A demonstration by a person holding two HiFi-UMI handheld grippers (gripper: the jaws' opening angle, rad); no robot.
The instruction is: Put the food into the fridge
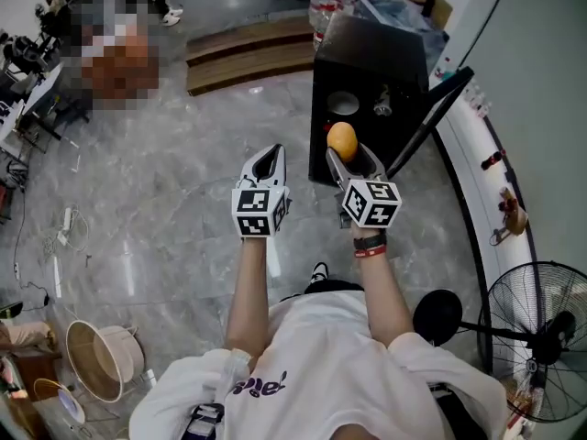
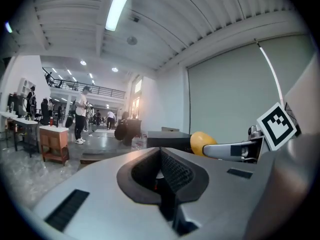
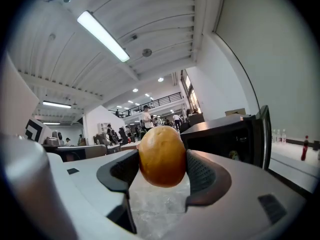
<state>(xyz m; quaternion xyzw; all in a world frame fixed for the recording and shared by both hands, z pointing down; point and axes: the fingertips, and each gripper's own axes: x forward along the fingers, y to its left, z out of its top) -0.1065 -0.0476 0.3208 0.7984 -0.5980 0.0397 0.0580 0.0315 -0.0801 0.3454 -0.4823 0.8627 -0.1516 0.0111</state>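
The round orange-yellow food is pinched between the jaws of the right gripper, the pads pressing on both its sides. It is held in the air just in front of the black fridge, whose door stands swung open to the right. The left gripper hangs just beside the right one, over the grey marble floor, its jaws pressed together with nothing between them
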